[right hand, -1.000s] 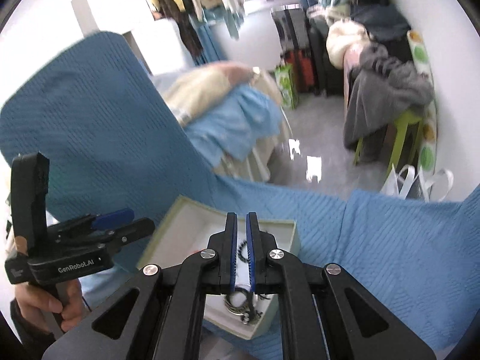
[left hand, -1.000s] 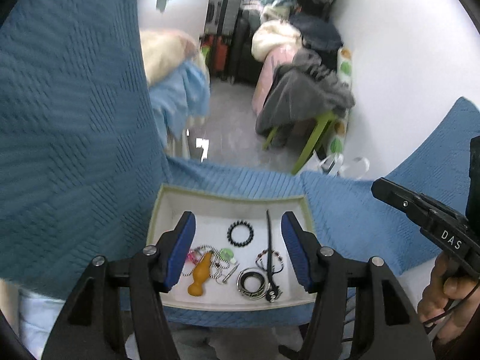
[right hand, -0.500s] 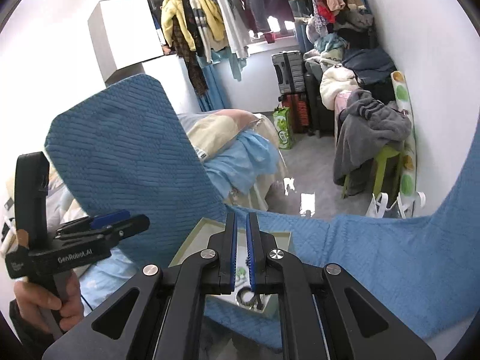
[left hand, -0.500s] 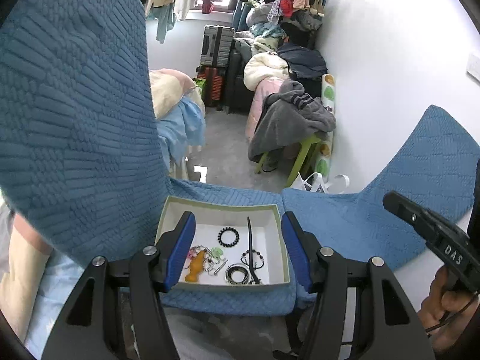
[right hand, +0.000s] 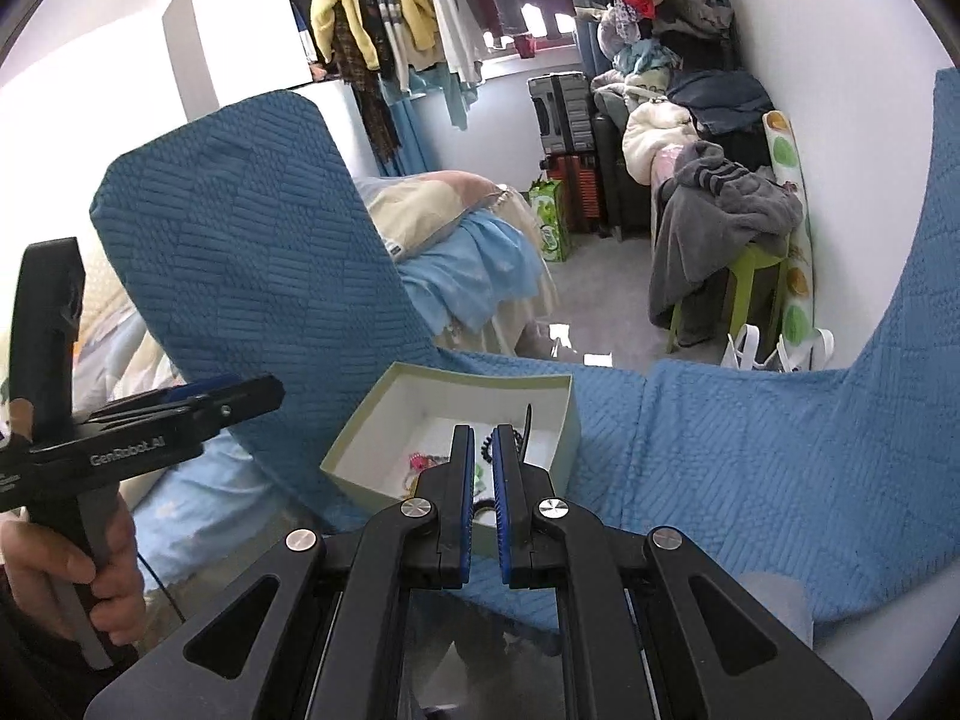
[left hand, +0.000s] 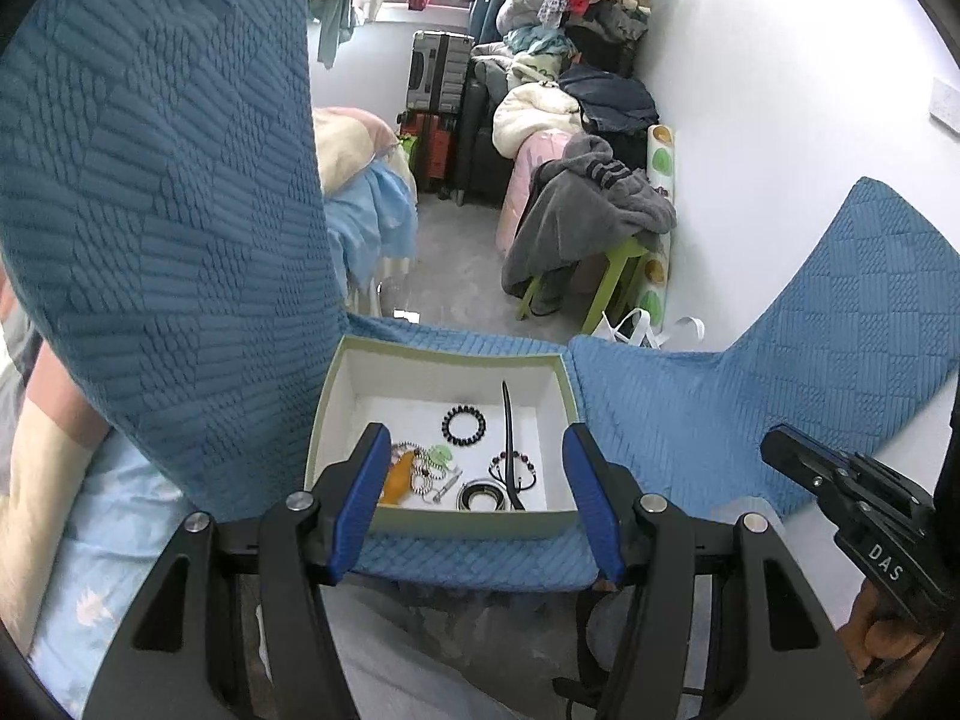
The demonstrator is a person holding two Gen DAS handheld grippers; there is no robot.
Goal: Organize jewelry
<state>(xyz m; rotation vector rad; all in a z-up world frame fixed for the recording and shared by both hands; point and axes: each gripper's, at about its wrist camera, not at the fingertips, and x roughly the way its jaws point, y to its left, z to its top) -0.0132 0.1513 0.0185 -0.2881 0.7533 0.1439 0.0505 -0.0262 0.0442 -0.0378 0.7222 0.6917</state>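
A pale green box with a white inside rests on a blue quilted cover. In it lie a black bead bracelet, a long black pin, an orange piece, a green pendant and dark ring bangles. My left gripper hangs open above the box's near edge with nothing between its fingers. My right gripper is shut and empty, held back from the box. It also shows at the right edge of the left wrist view as the right gripper.
Tall blue quilted panels rise to the left and right of the box. Beyond are a bed with blue sheets, a green stool under grey clothes, suitcases and a white wall. A hand holds the left gripper's handle.
Both grippers have drawn back and slightly up from the box, which now looks smaller and farther off. More of the room shows. Neither gripper's jaws have changed.
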